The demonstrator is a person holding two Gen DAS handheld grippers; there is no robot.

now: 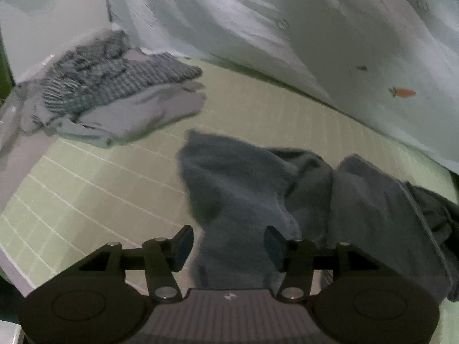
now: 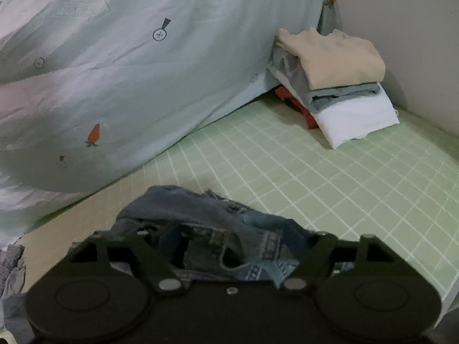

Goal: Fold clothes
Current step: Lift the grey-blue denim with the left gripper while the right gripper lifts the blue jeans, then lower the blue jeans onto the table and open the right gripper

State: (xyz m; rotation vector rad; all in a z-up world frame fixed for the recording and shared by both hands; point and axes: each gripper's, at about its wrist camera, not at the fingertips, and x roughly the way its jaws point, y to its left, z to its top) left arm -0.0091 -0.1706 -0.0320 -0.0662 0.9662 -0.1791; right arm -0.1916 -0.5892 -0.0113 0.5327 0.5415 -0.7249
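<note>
A folded stack [image 2: 338, 86] lay finished beyond the right gripper [image 2: 229, 246], while crumpled jeans [image 2: 218, 229] lay between its spread, empty jaws. The left gripper [image 1: 228, 243] gaped too, gripping nothing, with an unfolded pile [image 1: 109, 91] ahead-left.

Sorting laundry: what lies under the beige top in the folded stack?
Under the beige top: a grey garment, then white; something red pokes out behind, mostly covered.

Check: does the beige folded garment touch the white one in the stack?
Apart. The right wrist view shows a grey garment lying between the beige garment and the white garment.
</note>
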